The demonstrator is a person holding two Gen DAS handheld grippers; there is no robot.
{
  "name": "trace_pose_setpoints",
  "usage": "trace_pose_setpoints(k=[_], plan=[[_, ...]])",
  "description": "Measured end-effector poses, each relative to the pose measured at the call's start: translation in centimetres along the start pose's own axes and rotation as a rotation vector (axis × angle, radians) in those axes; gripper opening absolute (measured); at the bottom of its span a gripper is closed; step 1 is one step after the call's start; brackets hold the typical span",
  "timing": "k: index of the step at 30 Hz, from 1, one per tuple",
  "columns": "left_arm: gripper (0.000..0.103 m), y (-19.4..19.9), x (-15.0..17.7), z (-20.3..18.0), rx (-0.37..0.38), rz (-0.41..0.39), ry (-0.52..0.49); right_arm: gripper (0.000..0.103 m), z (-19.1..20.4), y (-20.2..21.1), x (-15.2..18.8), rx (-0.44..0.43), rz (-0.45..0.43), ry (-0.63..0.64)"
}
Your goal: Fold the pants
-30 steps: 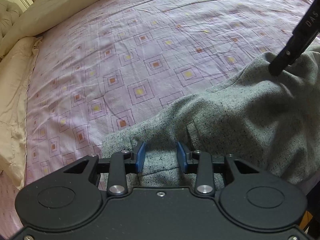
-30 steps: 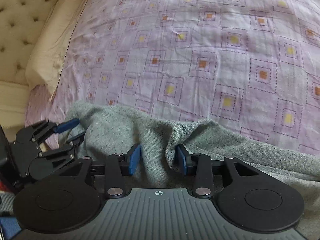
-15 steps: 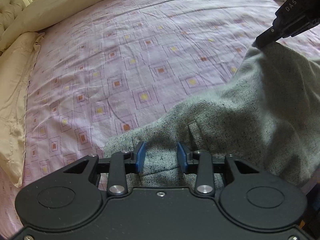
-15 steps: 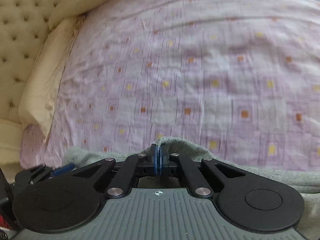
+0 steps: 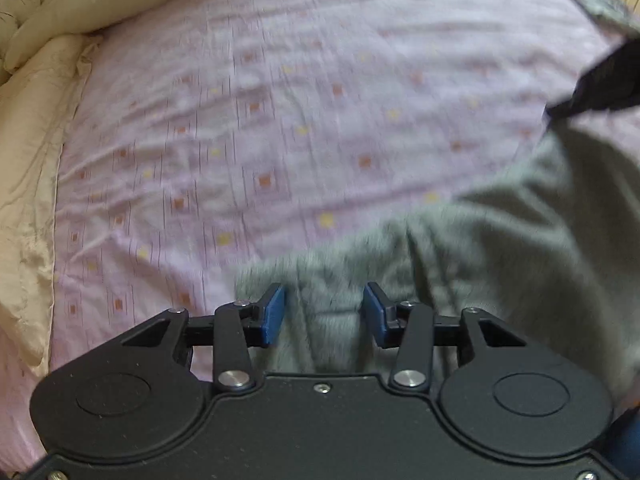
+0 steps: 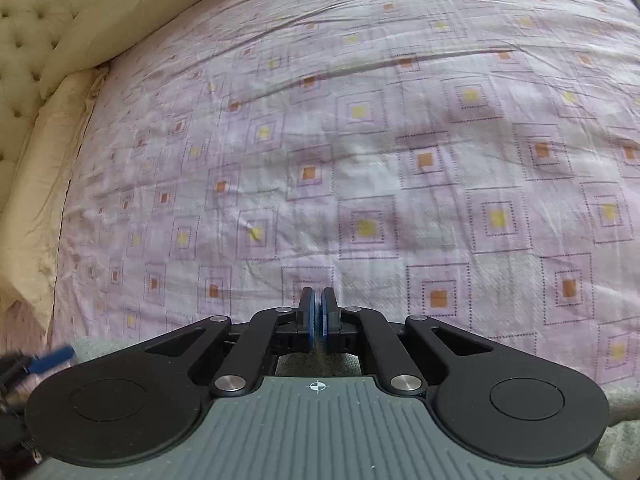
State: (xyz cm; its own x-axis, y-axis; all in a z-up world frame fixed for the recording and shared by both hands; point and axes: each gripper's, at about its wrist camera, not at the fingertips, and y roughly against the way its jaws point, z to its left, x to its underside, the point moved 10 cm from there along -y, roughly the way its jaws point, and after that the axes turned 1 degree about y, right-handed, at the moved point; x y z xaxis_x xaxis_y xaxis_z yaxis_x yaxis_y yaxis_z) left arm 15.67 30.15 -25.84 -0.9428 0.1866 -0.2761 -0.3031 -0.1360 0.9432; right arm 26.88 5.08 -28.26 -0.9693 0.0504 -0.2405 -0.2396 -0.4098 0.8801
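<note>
The grey speckled pants [image 5: 492,256] lie crumpled at the near edge of the purple patterned bed sheet [image 5: 280,120]. My left gripper [image 5: 325,314] points down over their near end. Its jaws are opening, with a ridge of the cloth between the blue pads [image 5: 276,314] and not pinched. In the left wrist view, one edge of the pants rises in a peak to my right gripper [image 5: 560,112] at the right. In its own view the right gripper [image 6: 318,316] is shut, with grey cloth [image 6: 316,362] showing just behind the pads. The left gripper's fingertip [image 6: 54,358] shows at the lower left.
Cream pillows [image 6: 36,200] line the left side of the bed below a tufted headboard [image 6: 24,20]. Another grey cloth [image 5: 592,0] lies at the bed's far right corner. The sheet [image 6: 360,160] stretches out wide beyond both grippers.
My right gripper shut on a fold of the pants and carried it up and out over the sheet. The left gripper's jaws spread a little wider, and it shifted across the bed.
</note>
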Motion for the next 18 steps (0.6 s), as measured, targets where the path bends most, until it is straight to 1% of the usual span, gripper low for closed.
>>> trace_pose_setpoints(k=[2,3,5,7,9,11,12,13,15,17,18], plan=[[0.055,-1.6,2.8,0.7,-0.023,0.090,0.009,0.005,-0.8,2.1,-0.9,0.007,-0.100,-0.046],[0.056,-1.4,3.4,1.2,-0.009,0.081,0.038,0.005,-1.1,3.2,-1.0,0.011,-0.135,-0.059],[0.056,-0.6,3.7,2.0,-0.011,0.080,0.067,0.005,-1.3,5.2,-0.7,0.012,-0.172,-0.052],[0.053,0.5,3.2,2.4,-0.018,0.056,0.088,0.005,-1.0,6.7,0.9,0.006,-0.162,-0.003],[0.050,2.0,2.1,2.5,-0.025,-0.003,0.099,0.005,-0.8,7.4,3.4,0.013,-0.132,0.041],[0.049,3.3,0.6,1.9,0.003,-0.073,0.105,0.005,-0.8,7.0,5.8,0.030,-0.082,0.059],[0.051,3.4,0.0,1.3,0.025,-0.091,0.104,0.005,-1.0,6.4,6.9,0.048,-0.052,0.064],[0.052,3.2,-0.3,0.8,0.038,-0.084,0.094,0.005,-1.2,5.8,8.0,0.067,-0.028,0.072],[0.052,1.8,0.4,-0.1,0.030,-0.023,0.068,0.005,-1.8,4.2,8.7,0.117,-0.005,0.087],[0.052,-0.3,2.4,-0.5,0.015,0.068,0.037,0.005,-2.9,3.0,8.0,0.158,-0.010,0.075],[0.055,-1.0,3.8,-0.7,0.012,0.114,0.017,0.003,-3.4,2.4,7.1,0.167,-0.015,0.054]])
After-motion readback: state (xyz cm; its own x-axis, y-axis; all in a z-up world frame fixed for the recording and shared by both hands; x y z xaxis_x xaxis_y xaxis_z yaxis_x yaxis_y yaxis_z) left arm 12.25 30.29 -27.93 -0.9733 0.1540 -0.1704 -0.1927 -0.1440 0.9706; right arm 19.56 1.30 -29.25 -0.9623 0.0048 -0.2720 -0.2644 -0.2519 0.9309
